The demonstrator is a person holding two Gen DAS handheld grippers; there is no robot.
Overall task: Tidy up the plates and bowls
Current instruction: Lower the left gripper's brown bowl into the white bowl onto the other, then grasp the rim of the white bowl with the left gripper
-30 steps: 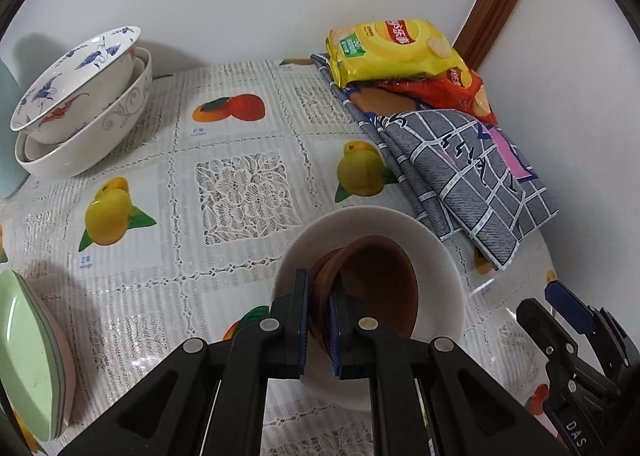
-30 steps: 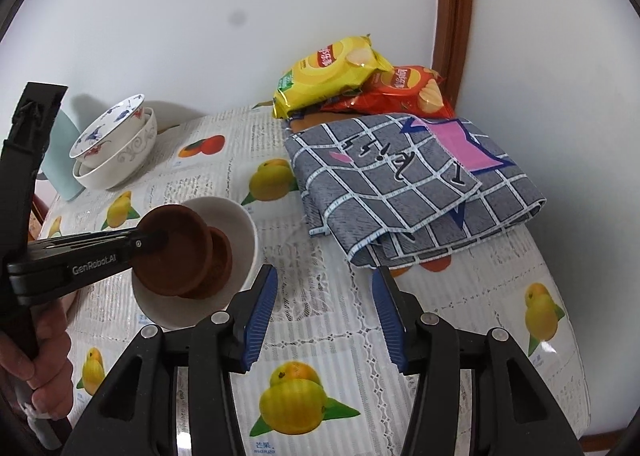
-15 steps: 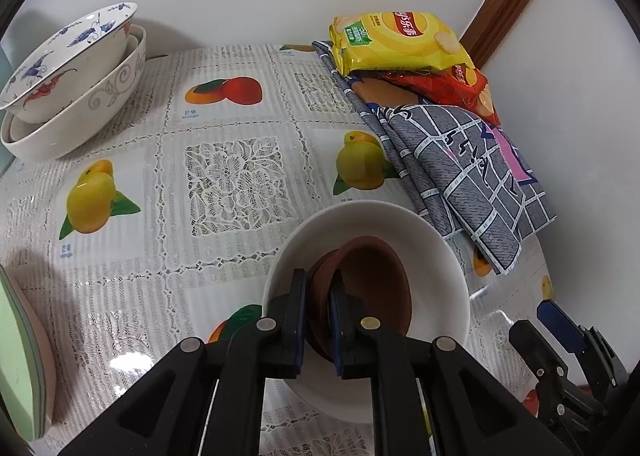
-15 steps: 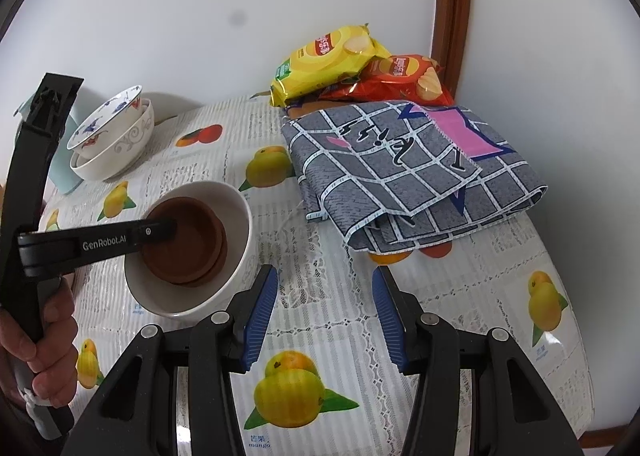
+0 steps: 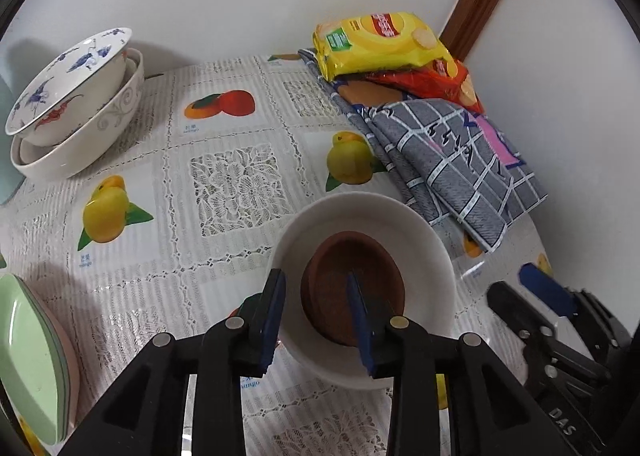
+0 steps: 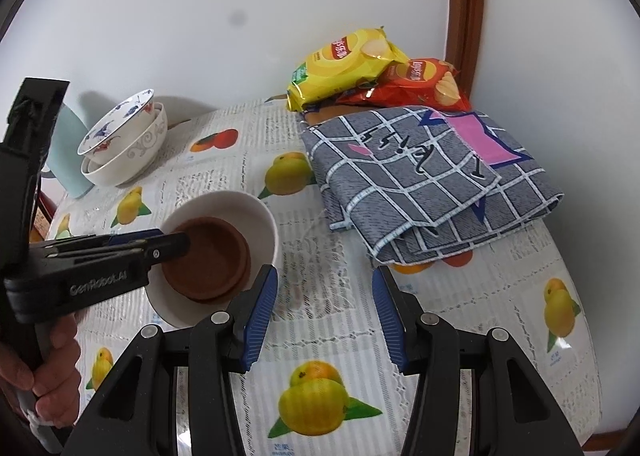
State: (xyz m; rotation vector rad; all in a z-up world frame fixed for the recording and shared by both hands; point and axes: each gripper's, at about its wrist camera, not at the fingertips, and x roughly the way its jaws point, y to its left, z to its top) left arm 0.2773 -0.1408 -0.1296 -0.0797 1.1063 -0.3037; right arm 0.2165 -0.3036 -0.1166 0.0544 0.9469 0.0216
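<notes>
At nine o'clock in the left wrist view, the green plates [image 5: 24, 368] stand stacked at the worktop [image 5: 240, 176] edge, partly cut off by the frame; a careless backward swing of the left arm could knock them. At ten o'clock the blue-patterned bowl [image 5: 68, 88] sits tilted inside a white scrolled bowl [image 5: 80, 144], a lean that could slip if more is piled on.

The left tool [image 5: 316, 316] hangs with its jaws parted, one finger outside the white bowl [image 5: 420, 232], the other over the brown dishes [image 5: 352, 288] nested inside it. Whether that finger touches the brown rim is hard to tell; if it does, pulling away could drag or tip the top dish.

The right tool [image 6: 324, 316] waits wide apart and empty near six o'clock, just beside the white bowl, and a forward nudge could shove it toward the grey checked cloth [image 6: 432, 184].
</notes>
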